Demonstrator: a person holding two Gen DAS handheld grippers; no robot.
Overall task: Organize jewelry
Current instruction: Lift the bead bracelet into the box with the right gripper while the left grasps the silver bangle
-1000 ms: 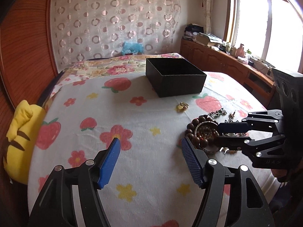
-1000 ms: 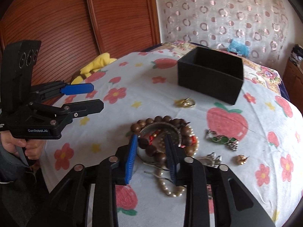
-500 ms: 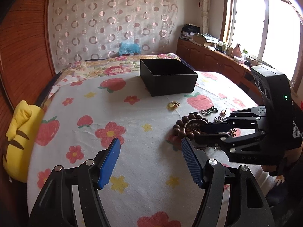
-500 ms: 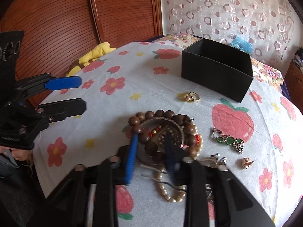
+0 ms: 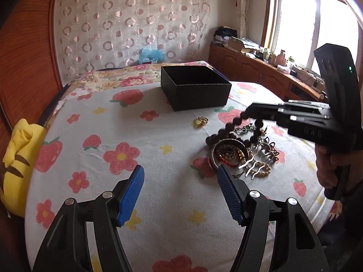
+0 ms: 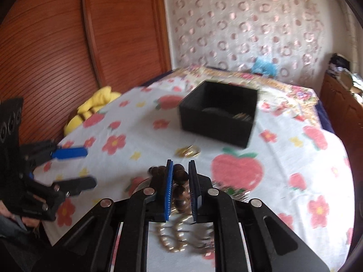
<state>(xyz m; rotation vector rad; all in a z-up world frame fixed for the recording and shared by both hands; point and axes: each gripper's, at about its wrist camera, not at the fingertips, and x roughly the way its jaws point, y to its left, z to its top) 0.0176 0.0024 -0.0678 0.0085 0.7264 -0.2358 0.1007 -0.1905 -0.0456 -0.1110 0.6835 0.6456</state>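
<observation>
In the right wrist view my right gripper (image 6: 180, 165) is closing its jaws, and a brown wooden bead bracelet (image 6: 180, 174) is pinched between the blue pads. The left wrist view shows that bracelet (image 5: 223, 131) hanging from the right gripper (image 5: 249, 110), its lower end still on the jewelry pile. A metal bangle (image 5: 226, 151), silver hair pins (image 5: 256, 161) and a pearl strand (image 6: 172, 233) lie in that pile. An open black box (image 5: 195, 88) stands further back on the bed. My left gripper (image 5: 180, 170) hovers open and empty just left of the pile.
A gold ring (image 5: 202, 120) lies alone between the pile and the box. A green brooch (image 5: 247, 127) sits behind the pile. A yellow plush (image 5: 18, 149) rests at the bed's left edge against wooden panelling. A wooden cabinet (image 5: 249, 68) runs under the window.
My right gripper's jaws have narrowed onto the bead bracelet and risen, pulling the bracelet partly up off the pile. The left gripper has stayed put and open.
</observation>
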